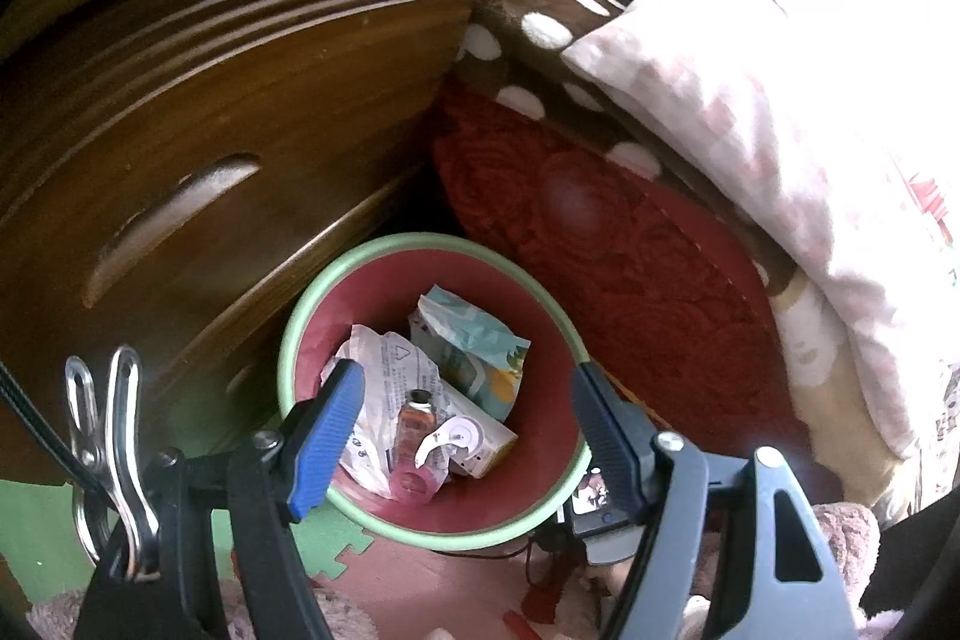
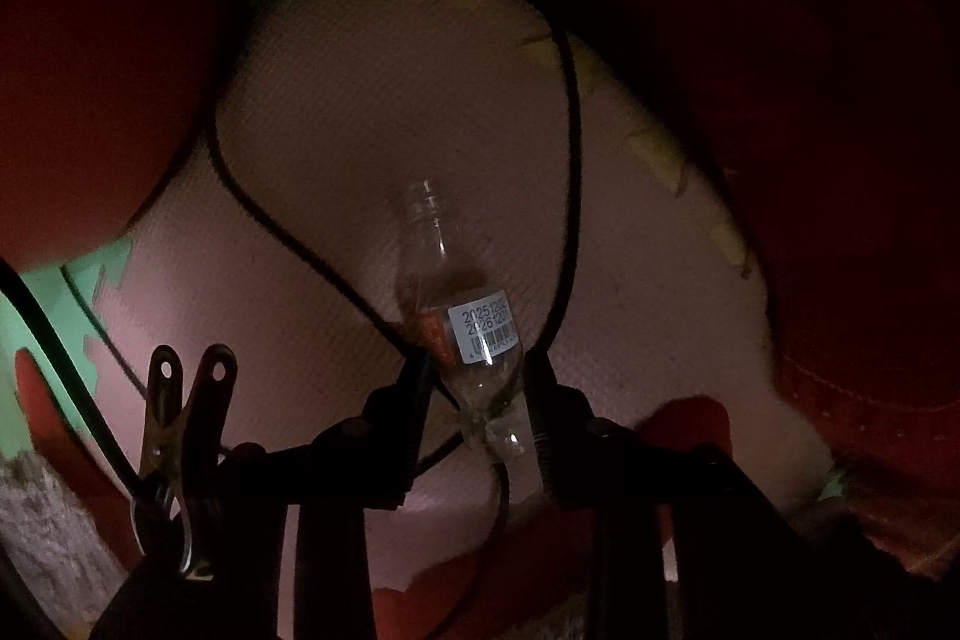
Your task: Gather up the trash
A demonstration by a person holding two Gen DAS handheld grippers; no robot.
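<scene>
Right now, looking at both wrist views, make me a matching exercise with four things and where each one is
Things:
1. small clear bottle
2. crumpled wrappers
3. trash bin
4. metal clip

Places:
A. inside the bin
B. between the right gripper's fingers
C. on the left gripper's mount
D. beside the wooden drawers

Pairs: 1-B, 2-A, 3-D, 4-C

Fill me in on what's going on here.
A person is collecting trash with two hand-held grippers. The right gripper has its jaws around a small clear bottle over a pink floor mat. The left gripper hangs open above the green-rimmed bin, which already holds wrappers, a small box and another small bottle.
</scene>
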